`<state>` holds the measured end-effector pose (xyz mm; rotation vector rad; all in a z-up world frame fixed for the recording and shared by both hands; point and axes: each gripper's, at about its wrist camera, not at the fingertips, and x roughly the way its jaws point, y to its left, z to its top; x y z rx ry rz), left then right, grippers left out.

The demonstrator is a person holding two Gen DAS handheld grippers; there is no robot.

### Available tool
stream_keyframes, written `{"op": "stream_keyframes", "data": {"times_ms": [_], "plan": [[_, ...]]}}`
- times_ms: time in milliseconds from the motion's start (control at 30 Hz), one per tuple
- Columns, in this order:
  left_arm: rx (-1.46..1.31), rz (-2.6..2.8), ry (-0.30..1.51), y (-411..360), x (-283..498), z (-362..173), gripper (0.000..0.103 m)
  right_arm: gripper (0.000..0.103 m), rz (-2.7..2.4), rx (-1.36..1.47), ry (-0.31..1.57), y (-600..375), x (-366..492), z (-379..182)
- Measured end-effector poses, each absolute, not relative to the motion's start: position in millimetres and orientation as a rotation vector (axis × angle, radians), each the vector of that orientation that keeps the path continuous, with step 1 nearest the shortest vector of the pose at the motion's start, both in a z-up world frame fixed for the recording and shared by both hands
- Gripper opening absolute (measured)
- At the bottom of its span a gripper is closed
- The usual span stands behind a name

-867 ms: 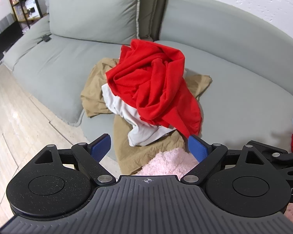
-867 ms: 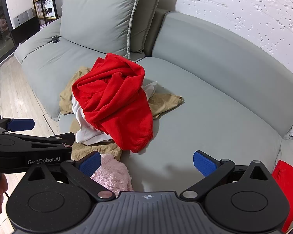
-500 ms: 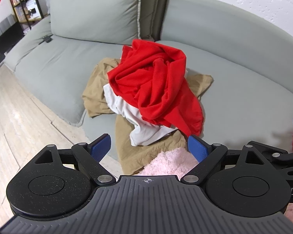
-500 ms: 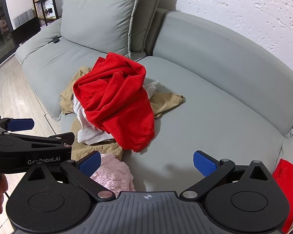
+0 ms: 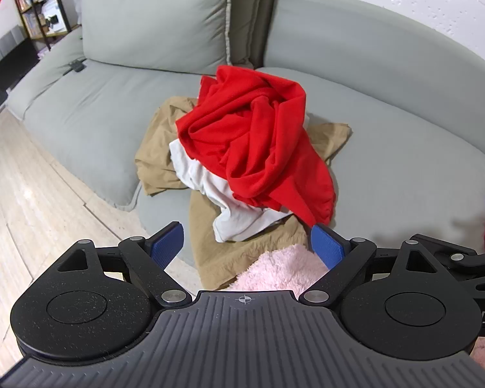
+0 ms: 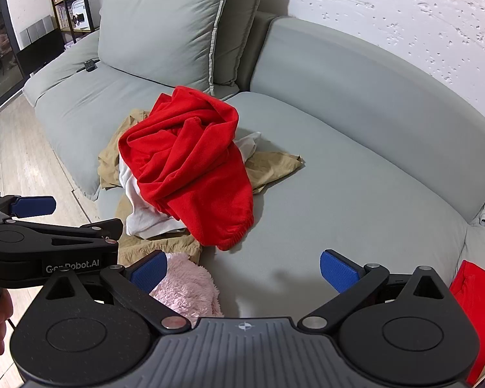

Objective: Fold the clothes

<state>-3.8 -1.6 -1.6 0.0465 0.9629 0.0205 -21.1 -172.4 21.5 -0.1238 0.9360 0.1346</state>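
Both the left tool and right tool hang empty with jaws spread wide above the sofa. The red garment lies crumpled atop white and tan clothes; a careless pinch could likely drag up several layers together.

Even, soft indoor light, bright, no harsh glare. Faint shadow on sofa seat ahead of right tongs. Dull sheen on floor. Strong fisheye bending at edges, dark corners. Centre sharp; slight softness toward rim in both views.
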Motion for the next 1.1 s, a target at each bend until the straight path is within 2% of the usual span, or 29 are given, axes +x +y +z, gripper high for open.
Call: {"op": "stream_keyframes", "data": {"times_ms": [1100], "plan": [[0.064, 0.022, 0.958, -5.8, -5.0, 1.3, 0.09, 0.102, 0.134, -0.113, 0.942, -176.3, -20.5, 20.7]]}}
